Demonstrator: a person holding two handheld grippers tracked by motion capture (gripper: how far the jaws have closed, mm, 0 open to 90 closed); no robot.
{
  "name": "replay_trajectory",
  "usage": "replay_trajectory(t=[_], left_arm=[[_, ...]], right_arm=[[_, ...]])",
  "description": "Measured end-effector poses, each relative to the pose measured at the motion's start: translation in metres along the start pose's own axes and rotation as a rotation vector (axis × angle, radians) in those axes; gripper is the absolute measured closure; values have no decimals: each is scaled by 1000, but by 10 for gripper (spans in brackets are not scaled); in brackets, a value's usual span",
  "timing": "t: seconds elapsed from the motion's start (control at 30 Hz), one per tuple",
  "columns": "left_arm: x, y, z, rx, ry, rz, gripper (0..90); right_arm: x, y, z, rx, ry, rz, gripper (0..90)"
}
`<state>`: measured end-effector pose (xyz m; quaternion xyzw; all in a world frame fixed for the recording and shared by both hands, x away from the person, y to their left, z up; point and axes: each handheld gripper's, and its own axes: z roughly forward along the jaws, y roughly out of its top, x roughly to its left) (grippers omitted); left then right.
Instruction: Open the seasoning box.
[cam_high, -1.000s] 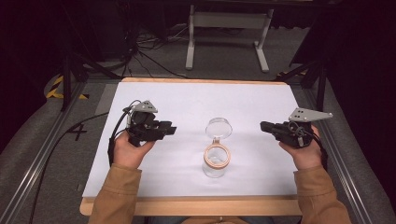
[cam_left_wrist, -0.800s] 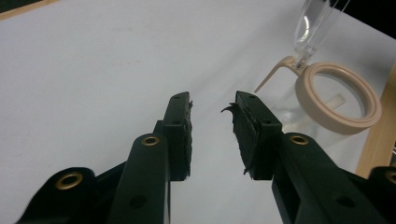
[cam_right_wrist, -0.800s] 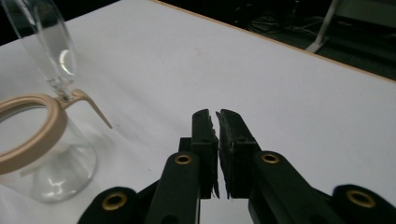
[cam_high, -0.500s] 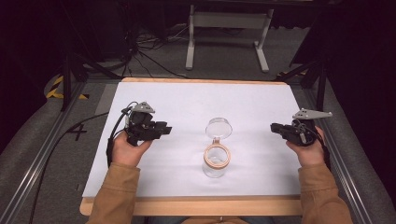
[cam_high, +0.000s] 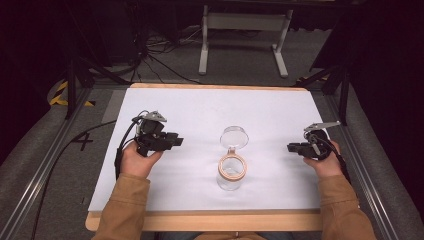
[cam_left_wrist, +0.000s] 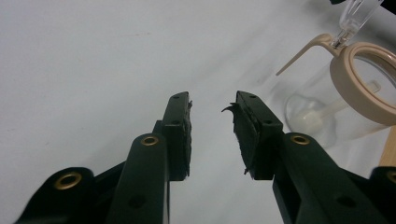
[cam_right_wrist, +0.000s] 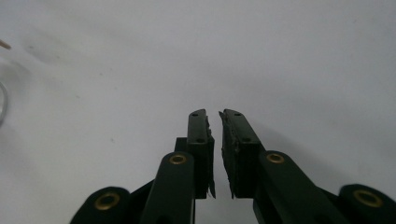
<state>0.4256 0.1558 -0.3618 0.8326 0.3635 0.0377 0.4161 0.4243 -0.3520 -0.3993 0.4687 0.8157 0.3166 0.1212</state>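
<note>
High view: a clear jar (cam_high: 229, 172) with a tan rim and hinged lid stands mid-counter (cam_high: 200, 110). Left tongs (cam_high: 176, 142) sit spread beside it; right tongs (cam_high: 291, 147), nearly pressed together, stay well apart, empty.

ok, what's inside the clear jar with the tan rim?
The jar holds a white scoop, bowl low against the wall and handle angled up toward the rim. No other contents show through the clear wall; the tan rim covers part of the interior.
</note>
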Motion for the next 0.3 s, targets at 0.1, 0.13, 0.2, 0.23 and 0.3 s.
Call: replay_trajectory(t=[0.1,0.13,0.2,0.23,0.3], left_arm=[[1,0,1,13,-8,-1,661],[2,0,1,15,-9,4,661],[2,0,2,14,-6,6,660],[1,0,2,9,-8,1,659],[1,0,2,7,-13,0,654]], right_arm=[[1,-1,5,24,-2,-2,812],[2,-1,5,30,0,-7,811],[2,-1,7,47,1,-5,797],[1,-2,8,49,5,-5,786],[1,-2,8,49,12,-3,775]])
